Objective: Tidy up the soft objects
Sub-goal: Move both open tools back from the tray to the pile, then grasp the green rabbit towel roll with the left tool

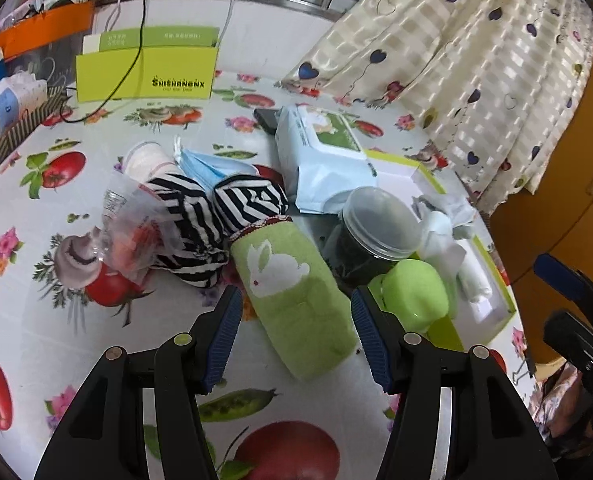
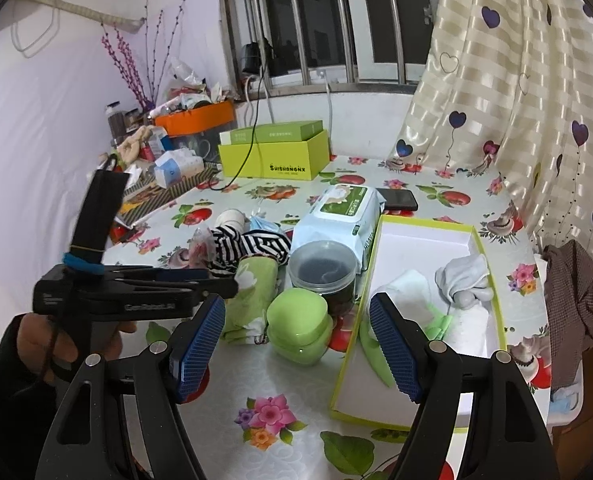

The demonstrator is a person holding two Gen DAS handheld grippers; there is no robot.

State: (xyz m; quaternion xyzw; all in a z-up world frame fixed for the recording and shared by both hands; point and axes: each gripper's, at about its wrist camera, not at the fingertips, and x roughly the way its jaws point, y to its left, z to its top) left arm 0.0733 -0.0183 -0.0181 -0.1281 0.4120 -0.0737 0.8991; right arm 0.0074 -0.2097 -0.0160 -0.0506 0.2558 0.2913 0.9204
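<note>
Straddling the green towel [image 1: 296, 300] on the desk [image 1: 36, 328], the left tongs [image 1: 296, 334] gape open; right tongs [image 2: 296, 346] gape empty beside the box [image 2: 376, 240].

The lime-green box [image 2: 274, 159] behind the wipes pack [image 2: 342, 216] reads "SHISHANGNX" on its front; the wipes pack's own print is too small to read.

Bright, even indoor light; fisheye-bent edges, dark corners, slight softness.
</note>
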